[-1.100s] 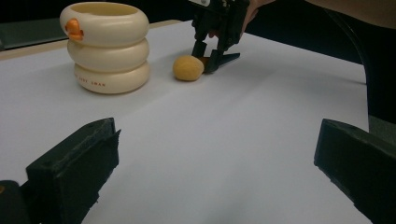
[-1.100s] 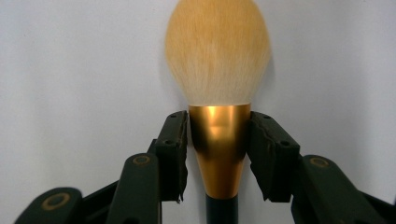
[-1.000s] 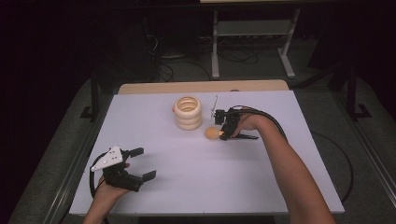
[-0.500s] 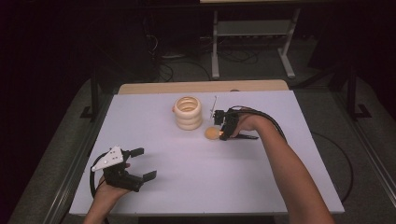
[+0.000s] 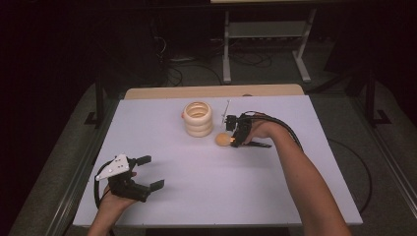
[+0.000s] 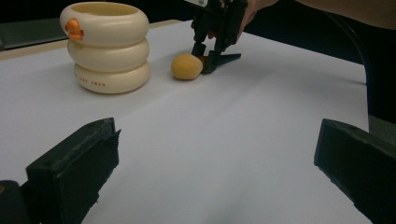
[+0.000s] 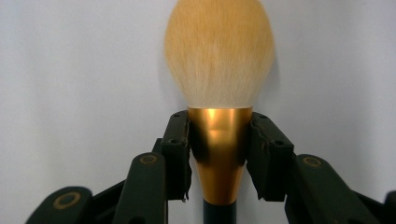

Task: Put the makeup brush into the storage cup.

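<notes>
Gripping: right gripper [image 7: 219,140] clamps the makeup brush [image 7: 218,84] by its gold collar, one jaw on each side.
Brush place: bristle head pointing ahead of the jaws, low over the white table [image 5: 206,196].
Left gripper [image 5: 147,173]: jaws wide, nothing between them.
Stacked rings [image 5: 198,119]: just beyond the brush head.

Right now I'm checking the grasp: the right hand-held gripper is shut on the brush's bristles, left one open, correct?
Not quite. The right hand-held gripper is shut on the gold ferrule of the makeup brush, below the bristles, as the right gripper view shows. The left hand-held gripper is open.
</notes>
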{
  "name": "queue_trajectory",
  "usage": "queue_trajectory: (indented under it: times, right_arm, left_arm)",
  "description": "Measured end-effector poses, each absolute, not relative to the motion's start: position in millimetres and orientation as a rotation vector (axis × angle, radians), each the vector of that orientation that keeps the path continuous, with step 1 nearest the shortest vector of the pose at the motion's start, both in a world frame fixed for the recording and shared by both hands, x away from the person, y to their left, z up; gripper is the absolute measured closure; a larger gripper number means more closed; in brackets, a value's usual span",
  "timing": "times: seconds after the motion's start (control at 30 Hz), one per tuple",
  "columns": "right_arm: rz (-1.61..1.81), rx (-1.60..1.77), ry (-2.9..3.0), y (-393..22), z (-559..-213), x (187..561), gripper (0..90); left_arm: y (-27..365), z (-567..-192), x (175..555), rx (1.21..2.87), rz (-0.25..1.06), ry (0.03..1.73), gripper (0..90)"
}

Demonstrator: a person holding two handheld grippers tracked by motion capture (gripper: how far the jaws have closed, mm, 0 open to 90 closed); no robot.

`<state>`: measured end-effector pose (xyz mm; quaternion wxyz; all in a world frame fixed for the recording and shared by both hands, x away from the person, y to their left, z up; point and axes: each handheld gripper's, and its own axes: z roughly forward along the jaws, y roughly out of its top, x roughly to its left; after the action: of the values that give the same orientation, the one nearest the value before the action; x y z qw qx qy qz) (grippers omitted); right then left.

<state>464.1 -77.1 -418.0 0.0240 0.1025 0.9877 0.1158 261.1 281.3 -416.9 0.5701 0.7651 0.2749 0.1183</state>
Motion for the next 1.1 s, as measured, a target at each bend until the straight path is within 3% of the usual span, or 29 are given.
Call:
queue_trajectory:
  times: [1.1]
  right_arm:
    - [0.825,0.592,2.891,-127,-373,439,61.5]
  left_arm:
    - [280,-417,261,1.800,0.279,0.642,0.0]
